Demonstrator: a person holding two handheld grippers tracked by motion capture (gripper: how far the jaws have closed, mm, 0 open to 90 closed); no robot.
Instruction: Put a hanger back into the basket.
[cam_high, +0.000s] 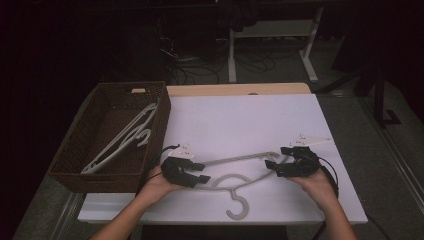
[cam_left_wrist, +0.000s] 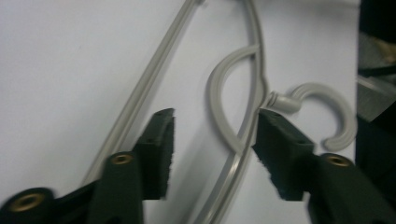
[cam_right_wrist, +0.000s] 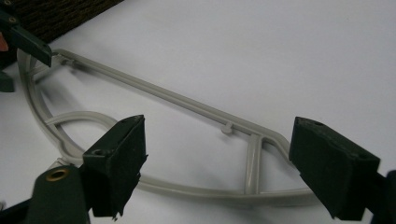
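White table (cam_high: 280, 115) | grey hanger (cam_high: 235, 175) flat | left claw (cam_high: 200, 172) released | right claw (cam_high: 274, 167) released

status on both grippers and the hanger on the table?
Left gripper open, jaws astride the hanger by its hook end. Right gripper open at the other end, not clamped. Hanger flat on the table. Nothing in the way.

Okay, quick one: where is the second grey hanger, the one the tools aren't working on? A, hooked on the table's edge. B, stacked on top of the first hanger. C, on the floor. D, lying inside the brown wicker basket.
D: the second hanger lies slanted inside the wicker basket at the table's left, while the other hanger lies flat on the white tabletop between the two tools.
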